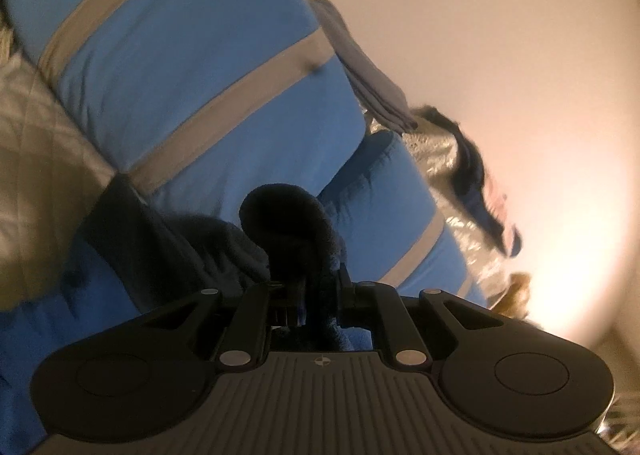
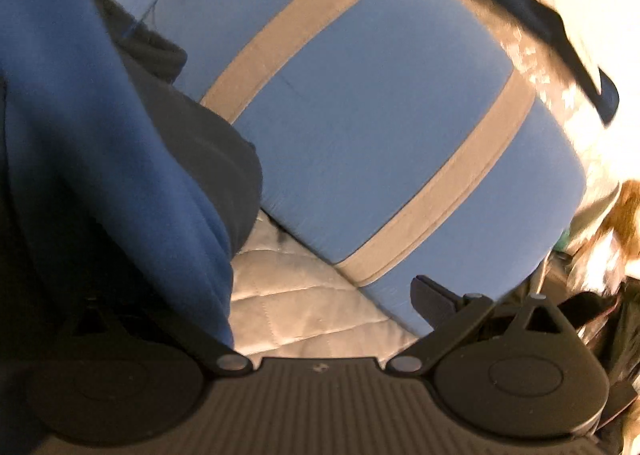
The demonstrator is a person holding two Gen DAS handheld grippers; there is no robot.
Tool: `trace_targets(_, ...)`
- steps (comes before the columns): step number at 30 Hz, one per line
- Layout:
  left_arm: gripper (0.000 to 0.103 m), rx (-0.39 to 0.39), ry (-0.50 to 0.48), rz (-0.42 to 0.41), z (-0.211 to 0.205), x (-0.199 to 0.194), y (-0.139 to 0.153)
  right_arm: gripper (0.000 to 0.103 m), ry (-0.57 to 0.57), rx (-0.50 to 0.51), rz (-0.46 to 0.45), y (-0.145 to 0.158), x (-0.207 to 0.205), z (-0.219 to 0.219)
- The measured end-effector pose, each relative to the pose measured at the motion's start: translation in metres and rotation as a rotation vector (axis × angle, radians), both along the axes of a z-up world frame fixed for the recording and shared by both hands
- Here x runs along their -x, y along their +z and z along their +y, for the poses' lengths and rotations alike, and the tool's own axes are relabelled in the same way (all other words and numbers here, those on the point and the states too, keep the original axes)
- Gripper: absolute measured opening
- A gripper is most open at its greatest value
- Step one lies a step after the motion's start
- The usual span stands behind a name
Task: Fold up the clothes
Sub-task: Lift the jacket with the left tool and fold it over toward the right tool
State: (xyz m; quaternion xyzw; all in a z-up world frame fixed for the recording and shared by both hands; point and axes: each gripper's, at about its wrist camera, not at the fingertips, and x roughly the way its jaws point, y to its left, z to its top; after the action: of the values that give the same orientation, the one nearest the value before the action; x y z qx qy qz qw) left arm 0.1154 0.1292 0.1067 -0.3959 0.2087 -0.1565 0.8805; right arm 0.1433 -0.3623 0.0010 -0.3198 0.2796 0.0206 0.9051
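Note:
A blue garment with grey stripes [image 1: 192, 67] lies spread over a quilted bed. My left gripper [image 1: 308, 275] is shut on a bunch of dark navy fabric [image 1: 286, 215], which bulges up above its fingers and trails off to the left. In the right wrist view the same striped garment [image 2: 376, 127] fills the middle. My right gripper [image 2: 280, 295] stands wide open just above the bed, with nothing pressed between its pads. Its right finger [image 2: 430, 297] shows. A lifted fold of blue fabric [image 2: 100, 135] with a dark edge [image 2: 212, 151] hides the left finger.
The pale quilted bedspread [image 2: 304, 295] shows under the garment. A folded grey cloth [image 1: 360, 59] lies at the garment's far edge. A dark garment [image 1: 476, 175] lies on crinkled shiny material near a pale wall [image 1: 500, 35]. Cluttered things stand at the right edge [image 2: 624, 215].

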Motion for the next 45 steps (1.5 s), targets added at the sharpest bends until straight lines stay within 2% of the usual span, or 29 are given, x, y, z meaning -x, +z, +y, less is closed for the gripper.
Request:
trace_targets(4,0.013,0.008,-0.003,-0.003,0.003,0.002,-0.002,0.103,-0.053,-0.396,0.142,0.020,-0.003,-0.029)
trace_targets(7,0.013,0.025,-0.008,-0.008,0.004,0.004,-0.002,0.103,-0.035,-0.555,0.233,0.024,0.001,-0.045)
trace_targets(12,0.013,0.057,-0.007,-0.013,0.008,0.008,-0.002,0.103,0.074,-0.648,0.360,0.020,0.017,-0.062)
trace_targets(16,0.013,0.094,0.002,-0.019,0.011,0.011,0.004,0.103,0.097,-0.548,0.336,0.005,0.031,-0.061)
trace_targets(19,0.013,0.125,0.011,-0.029,0.012,0.018,0.018,0.103,0.101,-0.537,0.303,0.000,0.041,-0.051)
trace_targets(23,0.013,0.154,0.024,-0.084,0.005,0.032,0.053,0.103,0.142,-0.558,0.242,0.000,0.056,-0.040)
trace_targets(26,0.013,0.123,0.002,-0.099,-0.013,0.031,0.087,0.103,0.209,-0.538,0.215,-0.001,0.070,-0.019)
trace_targets(29,0.013,0.096,-0.019,-0.114,-0.032,0.029,0.123,0.103,0.236,-0.448,0.119,-0.008,0.081,0.008)
trace_targets(33,0.013,0.100,-0.053,-0.137,-0.059,0.027,0.166,0.103,0.105,-0.327,-0.038,-0.021,0.079,0.027)
trace_targets(36,0.013,0.095,-0.079,-0.154,-0.080,0.023,0.189,0.103,0.032,-0.297,-0.072,-0.033,0.071,0.030)
trace_targets(41,0.013,0.085,-0.101,-0.178,-0.103,0.014,0.215,0.103,0.050,-0.278,-0.074,-0.036,0.063,0.030)
trace_targets(44,0.013,0.076,-0.085,-0.184,-0.105,0.009,0.223,0.103,0.091,-0.241,-0.044,-0.031,0.055,0.016)
trace_targets(45,0.013,0.071,-0.080,-0.183,-0.106,0.007,0.225,0.103,0.111,-0.197,-0.042,-0.027,0.054,0.008)
